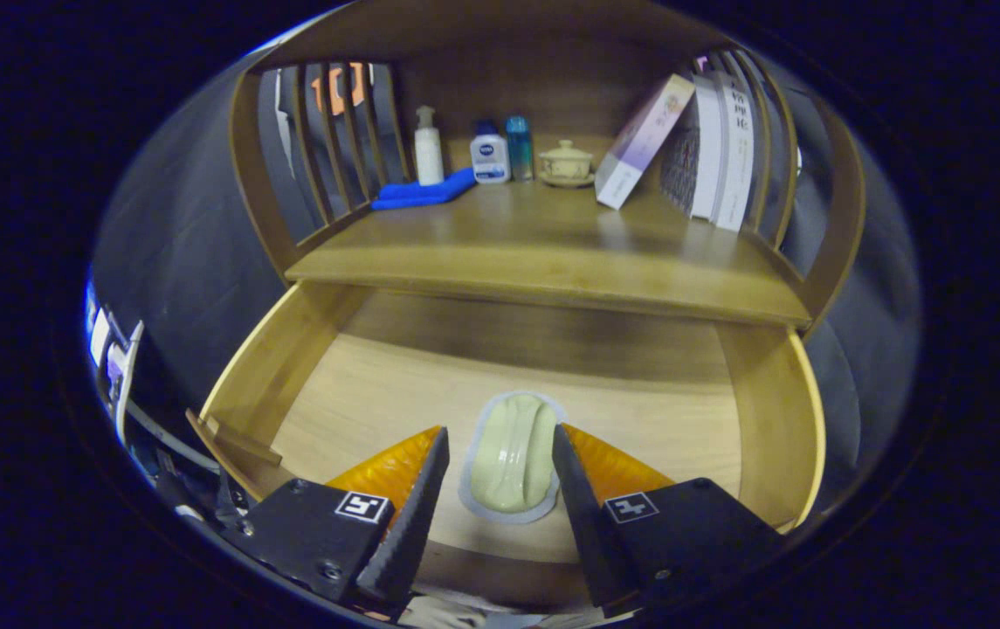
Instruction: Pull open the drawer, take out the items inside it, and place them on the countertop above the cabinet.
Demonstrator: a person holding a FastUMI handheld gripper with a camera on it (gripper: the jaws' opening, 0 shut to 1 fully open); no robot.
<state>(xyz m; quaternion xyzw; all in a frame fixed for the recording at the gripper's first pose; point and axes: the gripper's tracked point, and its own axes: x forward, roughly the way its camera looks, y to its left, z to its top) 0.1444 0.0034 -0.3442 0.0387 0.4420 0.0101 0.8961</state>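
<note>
The wooden drawer (pixel 272 367) stands pulled open below the countertop (pixel 552 245). On its floor lies a pale green, oval sealed pack (pixel 513 454) with a clear rim. My gripper (pixel 500 441) hangs over the drawer, open, its two fingers either side of the pack. The left fingertip (pixel 430 463) and the right fingertip (pixel 565 463) stand close to the pack's edges, and I cannot tell if they touch it.
At the back of the countertop stand a white pump bottle (pixel 428 148), a blue-and-white bottle (pixel 490 155), a slim blue bottle (pixel 518 148), a lidded cup (pixel 566 163) and a folded blue cloth (pixel 421 192). Books (pixel 709 148) lean at the right. Slatted rails close both sides.
</note>
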